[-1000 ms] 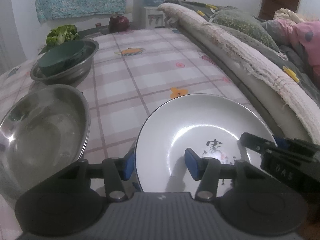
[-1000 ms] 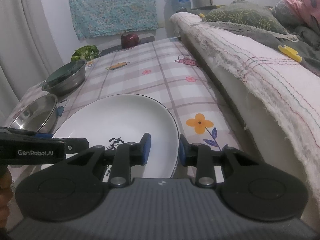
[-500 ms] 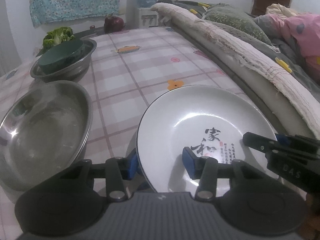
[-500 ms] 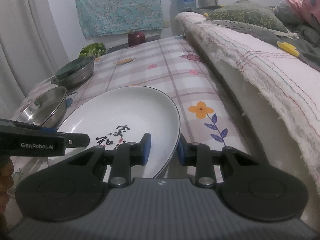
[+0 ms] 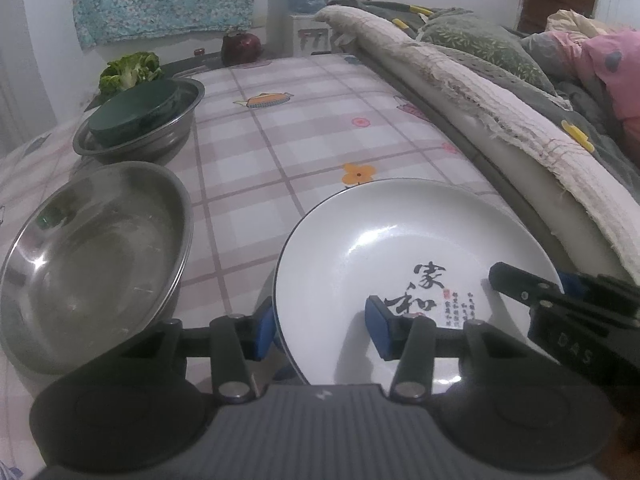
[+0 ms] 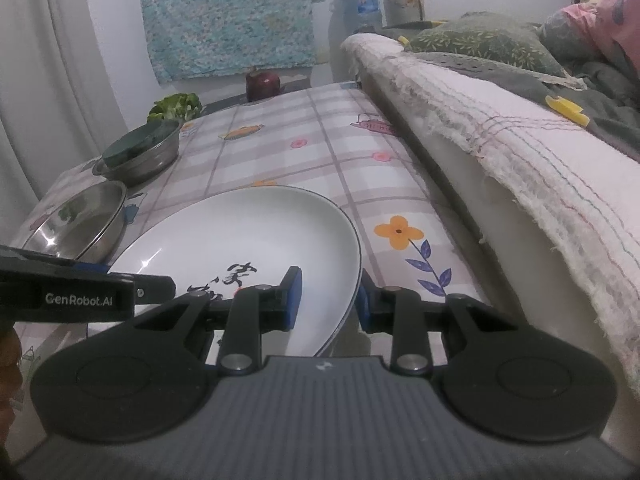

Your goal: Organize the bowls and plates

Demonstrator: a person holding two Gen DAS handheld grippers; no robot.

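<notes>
A white plate with black calligraphy is held tilted above the checked tablecloth; it also shows in the right wrist view. My left gripper straddles its left rim, one blue pad below and one inside. My right gripper straddles its right rim the same way. An empty steel bowl sits at the left. Behind it a second steel bowl holds a dark green bowl.
A bed edge with a frayed pink blanket runs along the table's right side. Green leaves and a dark red pot stand at the far end. The tablecloth lies between bowls and bed.
The plate has been lifted and tilted, its left rim higher than a second ago. Both grippers keep their places on its rims.
</notes>
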